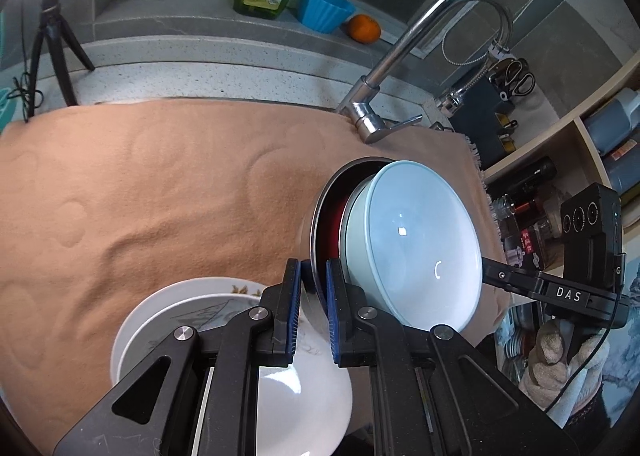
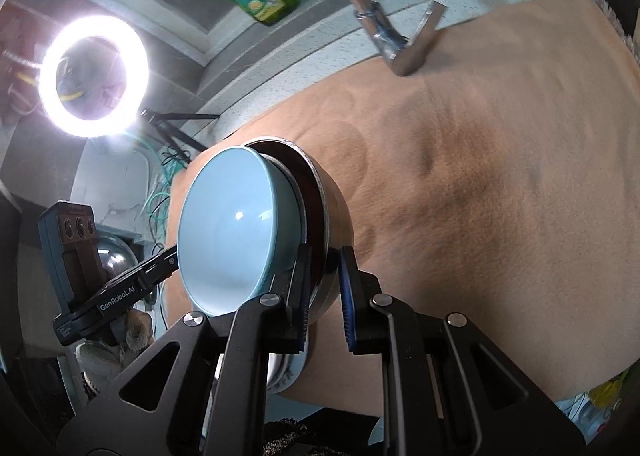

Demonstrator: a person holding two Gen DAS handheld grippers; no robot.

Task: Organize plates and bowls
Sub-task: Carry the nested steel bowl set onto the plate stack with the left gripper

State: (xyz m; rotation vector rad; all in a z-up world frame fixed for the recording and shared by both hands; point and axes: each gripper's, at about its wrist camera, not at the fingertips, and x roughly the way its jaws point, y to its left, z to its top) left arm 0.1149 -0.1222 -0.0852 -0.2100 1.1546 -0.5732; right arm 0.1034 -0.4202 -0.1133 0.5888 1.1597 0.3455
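Left gripper (image 1: 314,310): jaws clenched on the rim of the steel bowl (image 1: 320,216).
Right gripper (image 2: 324,296): jaws clenched on the same steel bowl's opposite rim.
Stack: blue bowl (image 1: 416,240) nested in the steel bowl, tilted, held above the tan cloth (image 1: 160,184) on the counter.
Left view only: white plates (image 1: 168,320) at 7 o'clock, scissors (image 1: 518,78) at 2 o'clock.
Right view only: ring light (image 2: 94,74) at 10 o'clock.
Both views: faucet (image 1: 400,56), orange (image 1: 363,29).
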